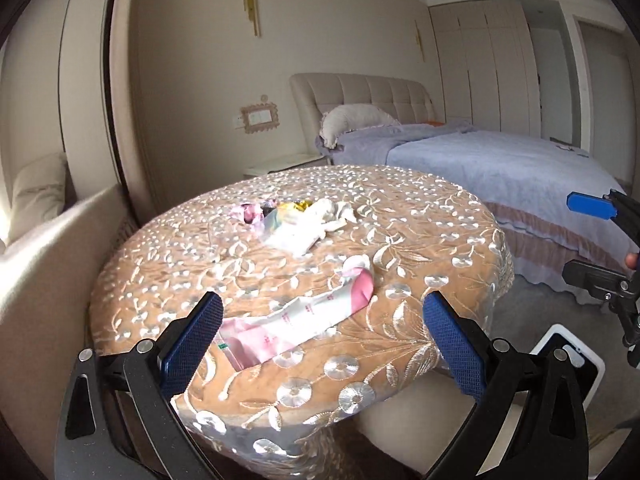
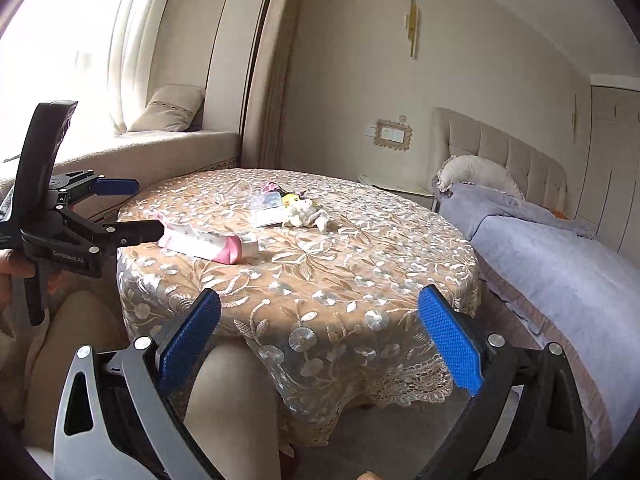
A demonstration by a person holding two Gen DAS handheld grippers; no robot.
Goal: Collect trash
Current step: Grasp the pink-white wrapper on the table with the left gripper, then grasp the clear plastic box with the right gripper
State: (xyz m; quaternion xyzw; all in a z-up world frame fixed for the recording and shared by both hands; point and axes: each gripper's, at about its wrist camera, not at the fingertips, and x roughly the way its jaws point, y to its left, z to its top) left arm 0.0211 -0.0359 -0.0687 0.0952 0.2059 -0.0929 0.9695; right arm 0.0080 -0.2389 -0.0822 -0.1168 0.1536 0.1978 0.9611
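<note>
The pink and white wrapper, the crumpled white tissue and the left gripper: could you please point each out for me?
pink and white wrapper (image 1: 304,320), left wrist view, its middle.
crumpled white tissue (image 2: 306,213), right wrist view, its bunched centre.
left gripper (image 1: 322,340), left wrist view, midway between fingertips.

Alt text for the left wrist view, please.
The open left gripper hovers at the near edge of a round table with an embroidered cloth, just short of a pink-and-white wrapper; more crumpled trash lies beyond, with a bed behind.
</note>
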